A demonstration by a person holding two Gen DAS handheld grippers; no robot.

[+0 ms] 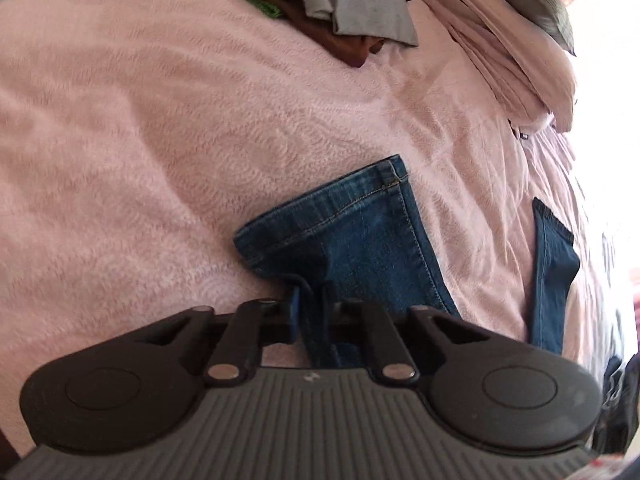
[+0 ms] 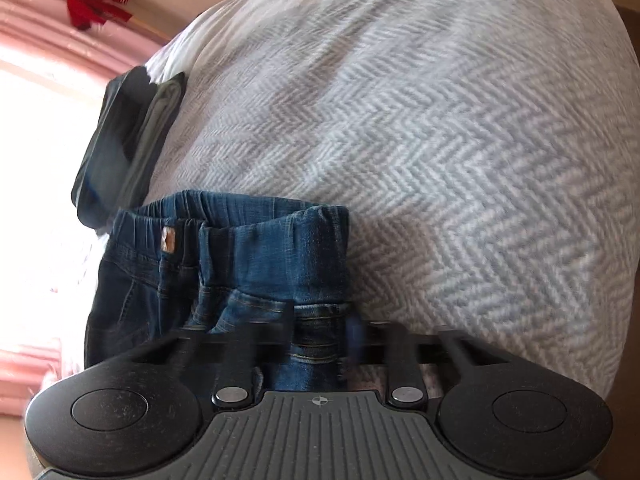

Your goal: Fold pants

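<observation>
On bed, pink cover [image 1: 160, 128]: jeans [image 1: 360, 232], blue denim, spread lengthwise between two grippers. Leg end in left wrist view, hem [image 1: 394, 176] pointing away, a second dark denim strip [image 1: 554, 264] lying apart to its right, presumably the other leg. Left gripper [image 1: 310, 316]: jaws drawn together, clamped on a bunched fold of the leg cloth. Waist end in right wrist view, elastic waistband [image 2: 240, 216] gathered and standing slightly off a grey herringbone blanket [image 2: 440, 140], small tan label [image 2: 168, 238] at the band. Right gripper [image 2: 316, 340]: fingers blurred, narrowly set with denim pinched between them; read as gripping the waist. Nearby, not in use: clothes pile [image 1: 352, 8] at far edge of cover, dark folded garment [image 2: 128, 136] beside waistband. Step in hand, judged: both ends secured, fold itself not yet made. Next move, judged: lift both ends together, keep cloth taut, bring leg end over toward waist, lay edges level. Risk, judged: loose second leg trailing or twisting, thick waist slipping from a narrow pinch.
</observation>
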